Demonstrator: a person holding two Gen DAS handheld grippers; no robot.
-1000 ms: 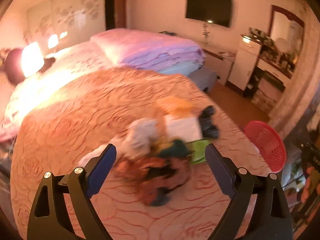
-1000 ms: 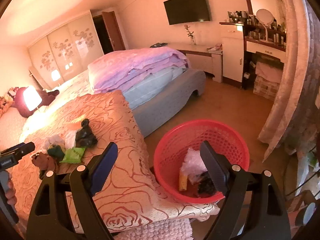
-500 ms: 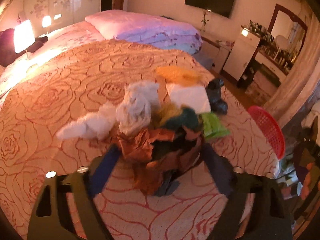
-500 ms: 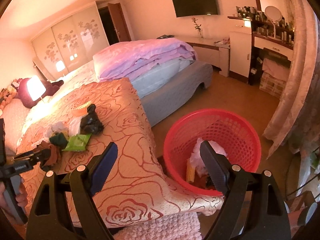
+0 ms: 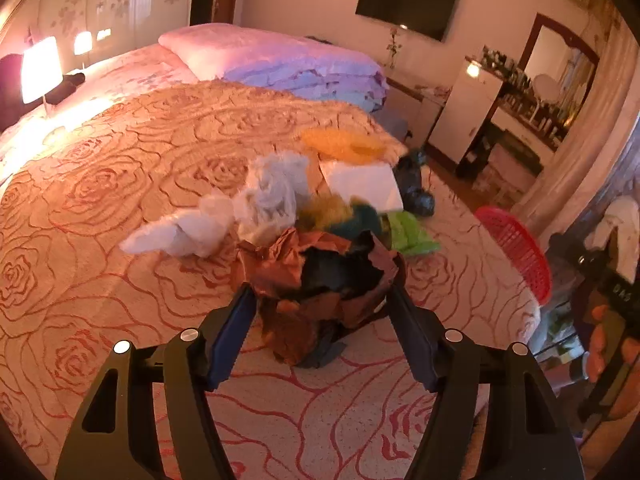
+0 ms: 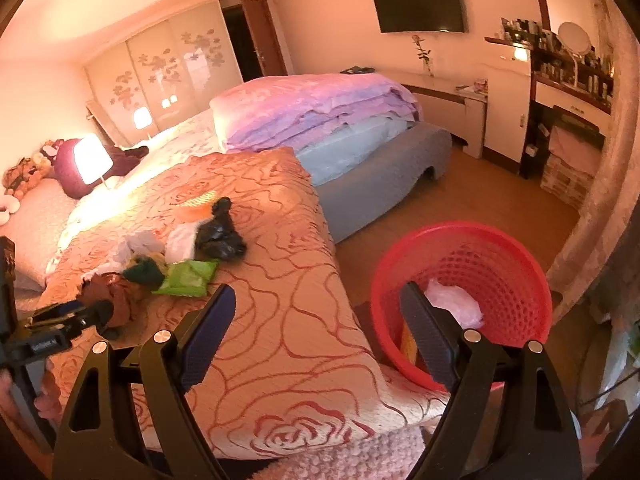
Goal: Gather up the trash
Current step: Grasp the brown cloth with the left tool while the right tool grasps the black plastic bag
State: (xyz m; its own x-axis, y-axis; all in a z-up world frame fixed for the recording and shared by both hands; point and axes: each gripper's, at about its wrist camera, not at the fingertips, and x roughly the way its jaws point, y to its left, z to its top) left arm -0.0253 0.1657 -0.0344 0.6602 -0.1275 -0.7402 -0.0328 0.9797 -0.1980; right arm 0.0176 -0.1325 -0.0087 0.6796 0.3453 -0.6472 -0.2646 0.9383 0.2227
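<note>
Both fingers of the left gripper [image 5: 320, 304], wide apart a second ago, are now closed against crumpled brown paper [image 5: 316, 276], so that binning may follow; right gripper [image 6: 316, 328] is held open, empty.

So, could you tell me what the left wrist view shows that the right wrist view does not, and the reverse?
Only the left wrist view shows the left gripper from behind, its fingers either side of the crumpled brown paper, and a white tissue wad beside the pile. Only the right wrist view shows inside the red basket, where a clear plastic wad lies, and the open, empty right gripper. Both show the rose bedspread, green wrapper, black bag and wall TV.
</note>
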